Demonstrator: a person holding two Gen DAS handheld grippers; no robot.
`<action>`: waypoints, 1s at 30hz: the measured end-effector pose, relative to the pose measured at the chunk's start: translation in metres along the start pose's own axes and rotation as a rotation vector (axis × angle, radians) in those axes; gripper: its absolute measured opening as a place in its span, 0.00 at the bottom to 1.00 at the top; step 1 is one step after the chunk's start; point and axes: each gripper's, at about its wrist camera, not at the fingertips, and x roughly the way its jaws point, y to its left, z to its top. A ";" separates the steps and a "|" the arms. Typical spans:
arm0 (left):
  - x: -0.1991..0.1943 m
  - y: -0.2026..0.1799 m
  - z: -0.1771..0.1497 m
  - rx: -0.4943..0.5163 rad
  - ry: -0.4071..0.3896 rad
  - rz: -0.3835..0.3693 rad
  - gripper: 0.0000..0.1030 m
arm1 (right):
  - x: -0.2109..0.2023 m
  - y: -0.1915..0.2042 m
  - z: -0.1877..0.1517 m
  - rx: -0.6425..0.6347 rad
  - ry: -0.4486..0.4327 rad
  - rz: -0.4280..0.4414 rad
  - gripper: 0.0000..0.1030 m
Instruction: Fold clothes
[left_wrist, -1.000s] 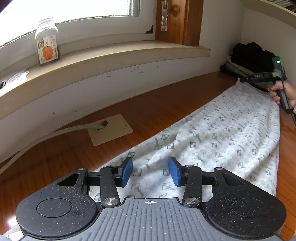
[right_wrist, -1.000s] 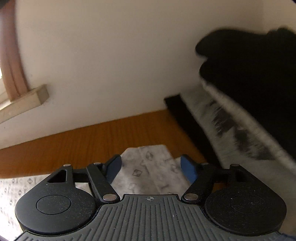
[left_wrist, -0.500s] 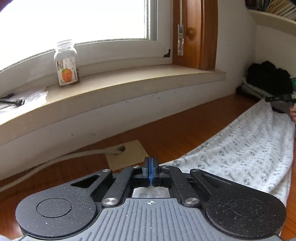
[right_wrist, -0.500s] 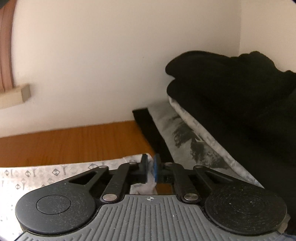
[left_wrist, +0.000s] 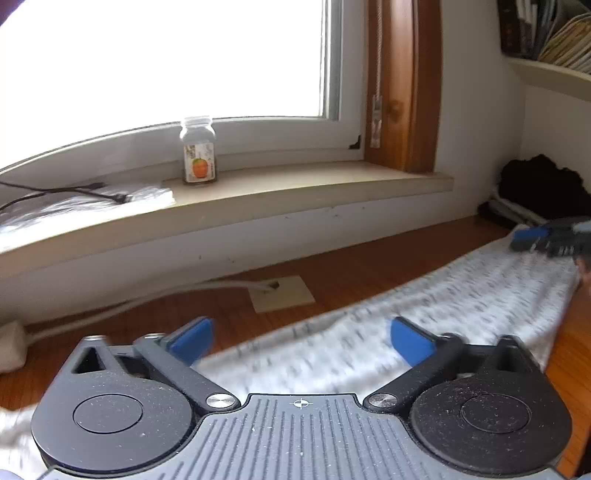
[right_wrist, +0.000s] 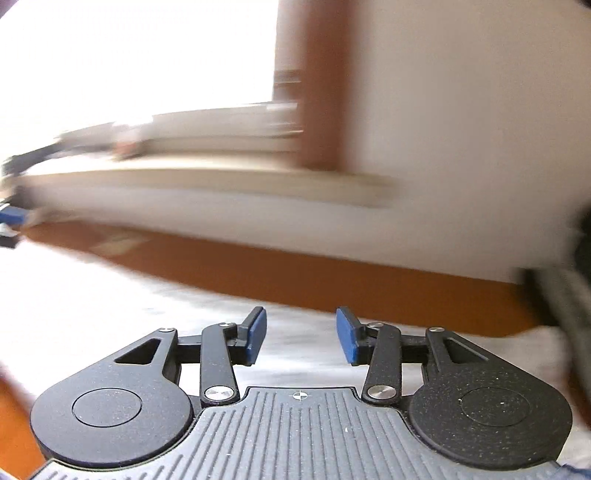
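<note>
Both grippers' jaws were opening, left gripper wide, right gripper narrower, empty above the cloth; released, its fold could slip.

Matte black, dust-speckled left gripper: two round discs at seven and five o'clock, a ribbed grey plate between them bearing a small white crosshair, silver screws at the linkage pivots, bright blue rectangular pads on the fingers. Same build on the right gripper, with darker blue pads.
</note>
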 end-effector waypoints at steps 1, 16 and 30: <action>-0.009 -0.003 -0.005 0.001 -0.007 0.003 1.00 | 0.001 0.019 -0.002 -0.016 0.001 0.049 0.43; -0.075 -0.058 -0.067 0.117 -0.015 0.028 0.98 | -0.023 0.182 -0.028 -0.313 0.039 0.325 0.49; -0.076 -0.099 -0.080 0.219 0.008 -0.040 0.59 | -0.021 0.168 0.008 -0.285 -0.037 0.312 0.01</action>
